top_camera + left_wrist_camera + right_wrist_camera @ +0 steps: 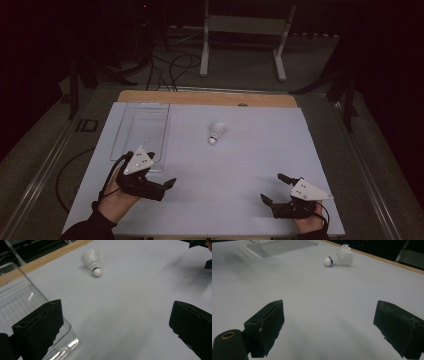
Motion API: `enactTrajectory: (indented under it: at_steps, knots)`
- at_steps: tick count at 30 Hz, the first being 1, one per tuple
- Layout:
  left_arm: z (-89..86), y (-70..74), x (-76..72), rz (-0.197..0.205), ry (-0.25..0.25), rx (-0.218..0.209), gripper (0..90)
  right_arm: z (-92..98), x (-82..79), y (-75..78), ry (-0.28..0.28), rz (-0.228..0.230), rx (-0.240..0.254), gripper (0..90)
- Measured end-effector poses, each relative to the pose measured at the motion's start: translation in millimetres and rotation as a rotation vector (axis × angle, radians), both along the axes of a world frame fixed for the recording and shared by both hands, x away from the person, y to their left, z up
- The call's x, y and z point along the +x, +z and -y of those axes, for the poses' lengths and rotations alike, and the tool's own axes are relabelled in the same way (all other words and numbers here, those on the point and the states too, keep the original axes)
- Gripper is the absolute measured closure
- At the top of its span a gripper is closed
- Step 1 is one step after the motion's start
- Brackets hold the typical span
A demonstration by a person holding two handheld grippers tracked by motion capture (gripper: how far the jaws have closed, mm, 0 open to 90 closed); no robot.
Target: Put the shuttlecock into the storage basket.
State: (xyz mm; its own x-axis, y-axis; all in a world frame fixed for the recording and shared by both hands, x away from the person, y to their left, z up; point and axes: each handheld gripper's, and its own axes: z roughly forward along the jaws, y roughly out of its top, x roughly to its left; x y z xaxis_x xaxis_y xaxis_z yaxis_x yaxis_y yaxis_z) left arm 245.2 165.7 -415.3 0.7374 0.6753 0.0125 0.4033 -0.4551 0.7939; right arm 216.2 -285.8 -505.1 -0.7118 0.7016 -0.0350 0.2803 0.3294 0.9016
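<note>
A white feathered shuttlecock (215, 132) with a blue band lies on its side on the white table top (240, 165), right of a clear plastic tray (142, 130). My left gripper (162, 170) is held at the tray's near right corner, open, with nothing between its jaws. In the left gripper view the shuttlecock (92, 261) lies far ahead and the tray (22, 300) sits beside the left jaw. My right gripper (274, 188) is near the front right of the table, open and holding nothing. The right gripper view has the shuttlecock (339, 258) far ahead and the tray (279, 246) at the top left.
A wooden strip (207, 98) runs along the table's far edge. Beyond it on the dark floor stand a white metal frame (245, 30) and loose cables (170, 65). The table's side edges drop off to grey rails.
</note>
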Motion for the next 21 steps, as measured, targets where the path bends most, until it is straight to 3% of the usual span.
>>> enactTrajectory:
  at_steps: [3,21]
  knots:
    - [5.0,1.8,2.7,-0.013,-0.002,-0.004,0.0,-0.1,-0.2,0.2,0.002,0.002,0.001,9.7]
    - [45.2,5.3,18.4,-0.079,-0.007,0.066,0.0,0.1,-0.3,0.3,0.003,0.001,0.004,9.7]
